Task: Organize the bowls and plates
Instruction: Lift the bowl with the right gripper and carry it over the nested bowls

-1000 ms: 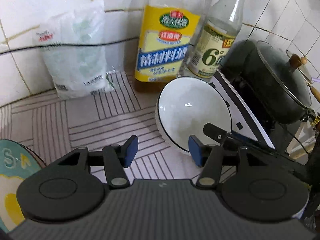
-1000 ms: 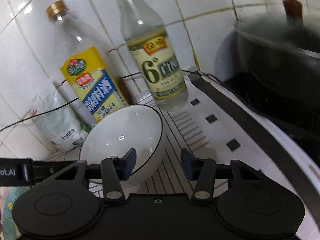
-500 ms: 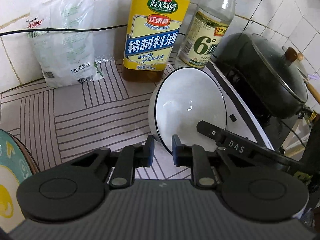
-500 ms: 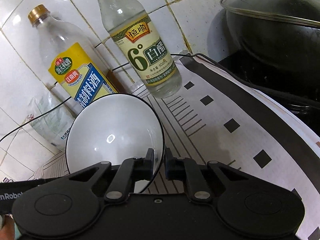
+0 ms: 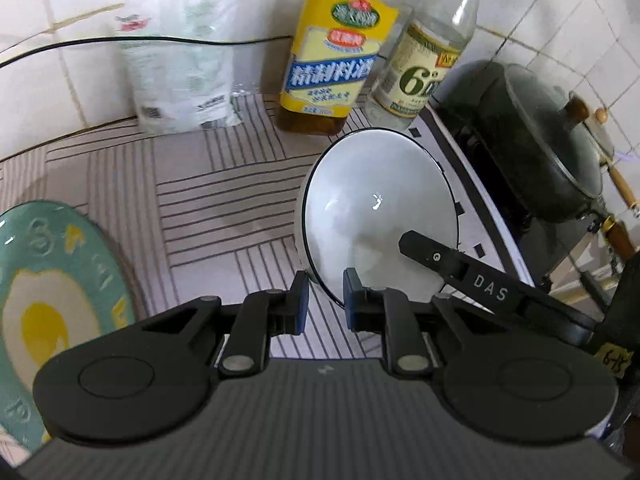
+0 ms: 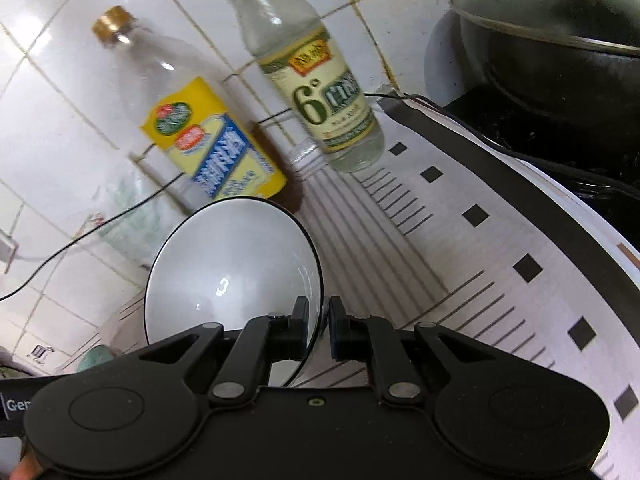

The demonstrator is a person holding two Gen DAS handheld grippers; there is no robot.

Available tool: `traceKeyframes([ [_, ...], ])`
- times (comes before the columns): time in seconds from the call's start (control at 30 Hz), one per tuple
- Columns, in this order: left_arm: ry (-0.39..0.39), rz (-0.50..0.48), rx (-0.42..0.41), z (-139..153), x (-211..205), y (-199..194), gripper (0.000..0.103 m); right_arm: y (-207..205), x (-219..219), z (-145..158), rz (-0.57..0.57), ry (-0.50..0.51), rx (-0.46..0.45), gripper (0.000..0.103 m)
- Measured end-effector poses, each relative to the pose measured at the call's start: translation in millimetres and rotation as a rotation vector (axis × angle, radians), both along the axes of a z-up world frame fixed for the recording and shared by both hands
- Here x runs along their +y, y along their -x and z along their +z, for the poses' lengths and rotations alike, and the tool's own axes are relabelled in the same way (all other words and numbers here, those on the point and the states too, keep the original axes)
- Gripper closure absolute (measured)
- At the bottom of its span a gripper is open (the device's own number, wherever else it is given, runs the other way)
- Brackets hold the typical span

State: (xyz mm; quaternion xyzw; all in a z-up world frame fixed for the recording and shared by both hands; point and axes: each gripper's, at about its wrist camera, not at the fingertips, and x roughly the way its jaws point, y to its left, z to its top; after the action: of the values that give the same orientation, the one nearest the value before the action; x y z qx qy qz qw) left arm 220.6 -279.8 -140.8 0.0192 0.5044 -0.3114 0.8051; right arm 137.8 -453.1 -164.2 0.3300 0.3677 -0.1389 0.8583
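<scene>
A white bowl (image 5: 376, 216) with a thin black rim is tilted, its opening facing the cameras, above the striped counter mat (image 5: 208, 200). My left gripper (image 5: 324, 298) is shut on the bowl's near rim. My right gripper (image 6: 319, 320) is shut on the rim of the same bowl (image 6: 232, 264) from the other side; one of its fingers (image 5: 440, 258) shows inside the bowl in the left wrist view. A teal plate (image 5: 52, 300) with a fried-egg picture lies at the left, under the left gripper's body.
Against the tiled wall stand a yellow-labelled bottle (image 5: 332, 64), a clear vinegar bottle (image 5: 424, 68) and a white bag (image 5: 184, 64). A black wok with a glass lid (image 5: 536, 136) sits on the stove at right. A thin cable (image 5: 120, 40) runs along the wall.
Both grippers have closed from open onto the bowl's rim. The bowl has tipped up from sitting on the mat and has risen with both grippers.
</scene>
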Motion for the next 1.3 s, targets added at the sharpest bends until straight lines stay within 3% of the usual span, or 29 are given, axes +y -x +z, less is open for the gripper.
traceKeyframes([
  [0.5,-0.008,0.03,-0.032,55,86,44,0.087,27,63,51,0.103,-0.065,0.016,0.088],
  [0.7,-0.022,0.025,-0.039,65,108,70,0.087,49,85,70,0.145,-0.042,0.0,0.087],
  [0.87,-0.019,0.024,-0.04,62,125,91,0.087,73,101,78,0.16,-0.008,-0.022,0.087],
  [1.13,-0.021,0.058,0.048,33,143,100,0.087,93,121,73,0.172,0.021,-0.047,0.085],
  [1.3,-0.051,0.072,0.083,18,148,103,0.087,88,137,72,0.221,0.091,0.006,0.085],
])
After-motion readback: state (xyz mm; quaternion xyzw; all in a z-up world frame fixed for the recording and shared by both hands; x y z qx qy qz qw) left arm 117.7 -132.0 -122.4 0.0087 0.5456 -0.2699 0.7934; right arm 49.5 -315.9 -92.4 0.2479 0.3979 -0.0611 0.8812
